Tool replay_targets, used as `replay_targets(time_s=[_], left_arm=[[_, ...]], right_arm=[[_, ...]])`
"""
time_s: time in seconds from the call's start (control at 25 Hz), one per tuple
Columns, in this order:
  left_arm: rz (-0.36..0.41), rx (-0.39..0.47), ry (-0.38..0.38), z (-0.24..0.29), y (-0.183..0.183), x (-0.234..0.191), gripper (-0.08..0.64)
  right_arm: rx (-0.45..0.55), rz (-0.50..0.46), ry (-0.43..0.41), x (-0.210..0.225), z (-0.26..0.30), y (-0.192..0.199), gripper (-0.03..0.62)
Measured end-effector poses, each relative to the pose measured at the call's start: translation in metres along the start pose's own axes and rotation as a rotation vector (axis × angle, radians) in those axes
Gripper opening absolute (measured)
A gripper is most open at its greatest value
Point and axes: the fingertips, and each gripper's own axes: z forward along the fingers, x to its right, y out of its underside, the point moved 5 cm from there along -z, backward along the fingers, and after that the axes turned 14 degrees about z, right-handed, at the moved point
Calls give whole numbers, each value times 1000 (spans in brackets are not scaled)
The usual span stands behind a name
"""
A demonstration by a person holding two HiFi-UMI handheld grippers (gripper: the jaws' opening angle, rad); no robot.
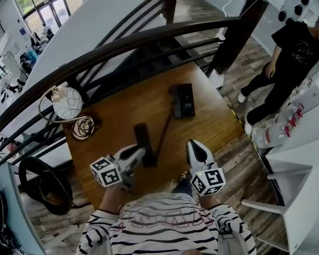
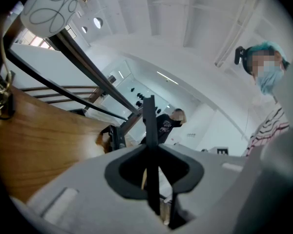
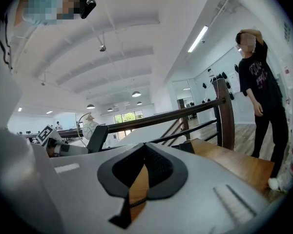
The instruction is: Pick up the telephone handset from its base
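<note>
1. Starting big with the wooden table (image 1: pixel 149 97): fills the middle of the head view, tucked against a dark stair railing (image 1: pixel 122 47).
2. Next, the telephone base (image 1: pixel 183 101): sits flat toward the far side of the table, well ahead of both tools and roughly in line with the right one.
3. Then the handset (image 1: pixel 144 141): already off the base, on the near side and to its left, well apart from it. Runs lengthwise away from the person, and shows up as a thin dark bar edge-on in the left gripper view.
4. Left gripper (image 1: pixel 140 154): clamped on the near end of the handset, pinching it from both sides. Clearly the nearer hand, so probably the one to do the lifting.
5. Right gripper (image 1: pixel 195 145): jaws fully together, holding nothing, parked just to the right of the handset.
6. Cord (image 1: pixel 165 132): stretches from the handset back to the base. Looks like the limit on any next move, so better to go up or toward the person than further out.
</note>
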Motion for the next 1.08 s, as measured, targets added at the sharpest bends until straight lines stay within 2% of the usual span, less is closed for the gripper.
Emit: replay_targets(time_s=[0.24, 0.48, 0.88, 1.08], left_arm=[[-20, -2, 7, -13, 5, -2, 69], [-32, -7, 8, 11, 5, -9, 69], [-27, -15, 26, -11, 3, 3, 69], [-34, -19, 16, -1, 11, -3, 69]], right_arm=[[6, -8, 28, -11, -4, 9, 0], [1, -9, 57, 11, 0, 2, 0], [-4, -17, 78, -10, -16, 8, 0], [-8, -15, 82, 4, -10, 8, 0]])
